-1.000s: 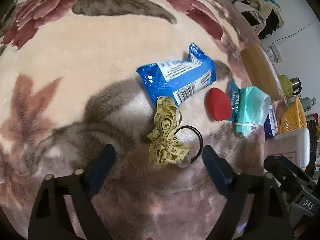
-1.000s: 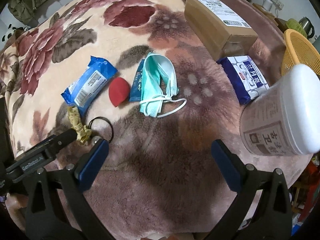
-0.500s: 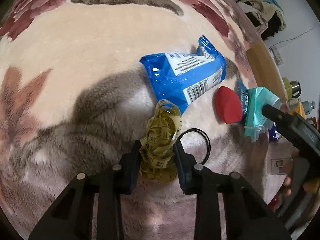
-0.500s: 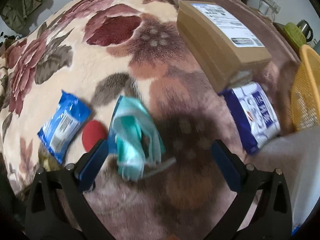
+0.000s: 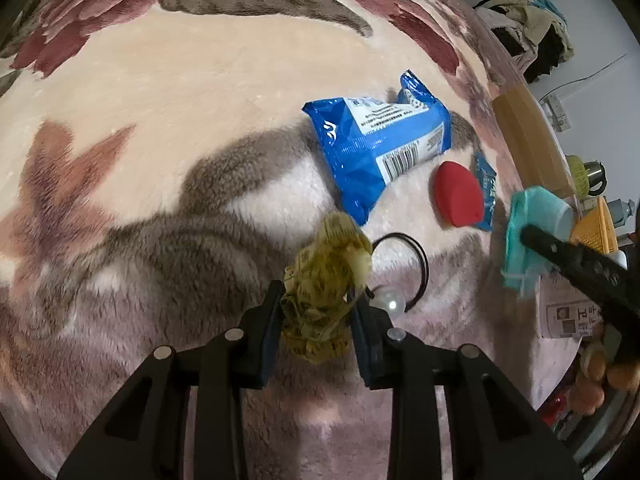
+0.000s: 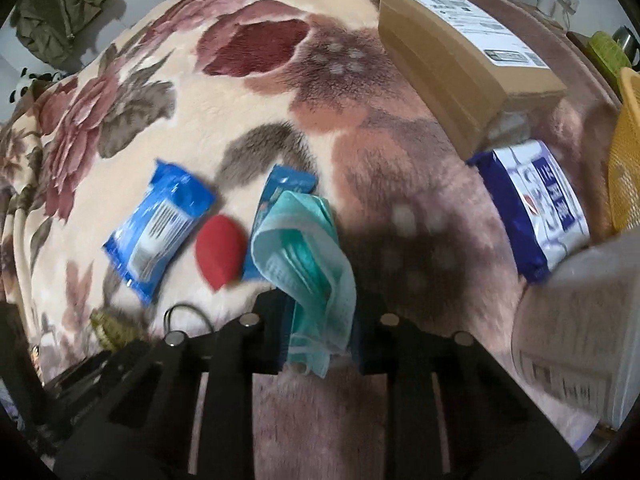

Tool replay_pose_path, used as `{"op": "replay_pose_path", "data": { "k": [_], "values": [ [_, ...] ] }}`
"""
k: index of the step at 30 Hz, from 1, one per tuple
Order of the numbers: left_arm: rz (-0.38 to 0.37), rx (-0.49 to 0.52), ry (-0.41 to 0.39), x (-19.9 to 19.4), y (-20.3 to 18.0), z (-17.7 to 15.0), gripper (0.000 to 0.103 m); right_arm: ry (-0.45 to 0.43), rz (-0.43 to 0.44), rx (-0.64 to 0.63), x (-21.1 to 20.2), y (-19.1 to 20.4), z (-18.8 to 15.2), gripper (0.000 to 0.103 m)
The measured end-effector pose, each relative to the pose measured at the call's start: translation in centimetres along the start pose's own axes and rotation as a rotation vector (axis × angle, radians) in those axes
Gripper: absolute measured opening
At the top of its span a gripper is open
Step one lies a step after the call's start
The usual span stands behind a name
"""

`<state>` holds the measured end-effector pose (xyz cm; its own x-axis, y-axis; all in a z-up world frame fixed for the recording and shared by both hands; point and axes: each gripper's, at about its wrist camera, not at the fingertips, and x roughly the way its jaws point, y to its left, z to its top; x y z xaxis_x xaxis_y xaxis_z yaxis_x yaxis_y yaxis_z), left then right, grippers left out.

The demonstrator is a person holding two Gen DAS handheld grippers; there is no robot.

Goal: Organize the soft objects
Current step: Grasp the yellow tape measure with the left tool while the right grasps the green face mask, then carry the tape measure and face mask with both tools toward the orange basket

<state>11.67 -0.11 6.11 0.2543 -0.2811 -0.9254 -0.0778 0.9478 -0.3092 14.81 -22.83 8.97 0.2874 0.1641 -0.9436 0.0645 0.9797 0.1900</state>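
1. Left gripper (image 5: 316, 312) clamped on bunched yellow tape measure (image 5: 324, 280), raised just above blanket (image 5: 160, 120).
2. Right gripper (image 6: 318, 328) pinching green face mask (image 6: 308, 256) by 1 end, dangling, probably for sorting elsewhere.

Home, likely a bedroom: plush floral blanket (image 6: 248, 92) as work surface, clothes heaped by the wall (image 5: 532, 44), jacket (image 6: 60, 4) hanging, kettle (image 5: 594, 174), shipping box (image 6: 468, 60).

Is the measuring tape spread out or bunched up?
Bunched up: the yellow measuring tape is a crumpled wad clamped in the left gripper.
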Motion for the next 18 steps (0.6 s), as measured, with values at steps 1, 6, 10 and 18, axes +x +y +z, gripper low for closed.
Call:
{"op": "replay_pose_path", "data": {
  "k": [1, 6, 10, 18],
  "values": [
    [0.003, 0.002, -0.002, -0.1, -0.1, -0.1, 0.032, 0.003, 0.006, -0.001, -0.4, 0.0, -0.6, 0.024],
    [0.008, 0.005, -0.011, -1.3, -0.3, -1.4, 0.032, 0.022, 0.027, -0.018, -1.7, 0.5, -3.3, 0.024],
    [0.013, 0.008, -0.023, -2.4, -0.3, -2.6, 0.031, 0.031, 0.035, -0.022, -2.2, 0.9, -5.0, 0.024],
    [0.024, 0.016, -0.043, -4.4, -0.8, -4.9, 0.031, 0.036, 0.059, -0.04, -3.6, 1.5, -7.6, 0.024]
  ]
}}
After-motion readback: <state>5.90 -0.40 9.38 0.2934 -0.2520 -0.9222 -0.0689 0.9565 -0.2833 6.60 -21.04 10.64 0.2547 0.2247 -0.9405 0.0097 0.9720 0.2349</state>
